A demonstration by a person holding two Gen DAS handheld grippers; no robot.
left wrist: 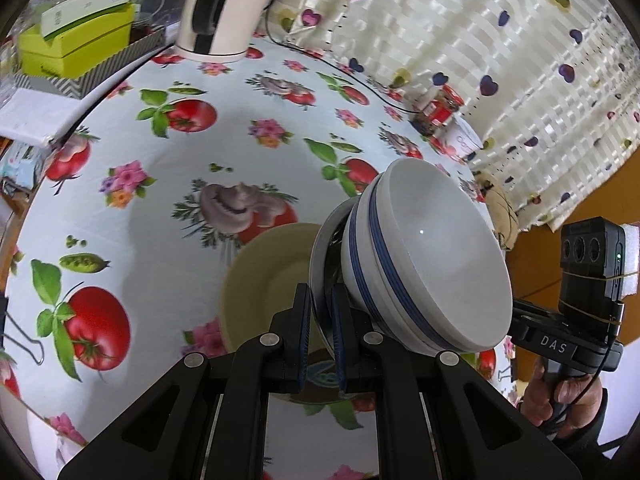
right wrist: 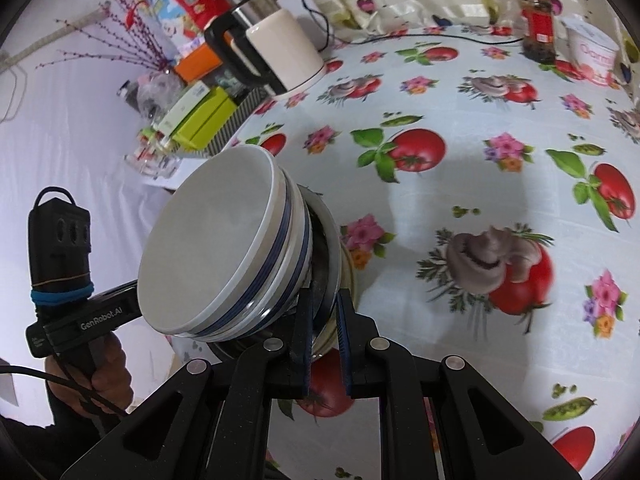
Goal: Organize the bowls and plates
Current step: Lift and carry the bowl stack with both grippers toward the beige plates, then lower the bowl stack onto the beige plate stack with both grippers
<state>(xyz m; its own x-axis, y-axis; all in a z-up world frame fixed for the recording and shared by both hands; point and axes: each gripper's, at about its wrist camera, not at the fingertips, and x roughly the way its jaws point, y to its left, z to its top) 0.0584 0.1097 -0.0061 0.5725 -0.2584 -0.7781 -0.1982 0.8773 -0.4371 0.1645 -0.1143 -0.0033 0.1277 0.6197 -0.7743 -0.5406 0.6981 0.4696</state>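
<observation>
Two nested white bowls with blue stripes (left wrist: 432, 264) (right wrist: 212, 248) sit in a steel dish (left wrist: 320, 264) (right wrist: 334, 240), and the stack is held up over the tablecloth. My left gripper (left wrist: 321, 320) is shut on the dish's rim at one side. My right gripper (right wrist: 326, 312) is shut on the rim at the opposite side. A beige bowl (left wrist: 260, 280) (right wrist: 352, 276) lies blurred just beneath the stack. Whether the stack touches it I cannot tell. In each view the bowls hide the other gripper's fingers; only its handle and the hand show.
A white kettle with a black handle (left wrist: 216, 12) (right wrist: 276, 52) stands at the back of the table. Green boxes (left wrist: 76, 40) (right wrist: 200, 124) lie beside it. A red-labelled jar (left wrist: 438, 110) (right wrist: 538, 28) and a white tub (left wrist: 464, 140) (right wrist: 592, 52) stand by the curtain.
</observation>
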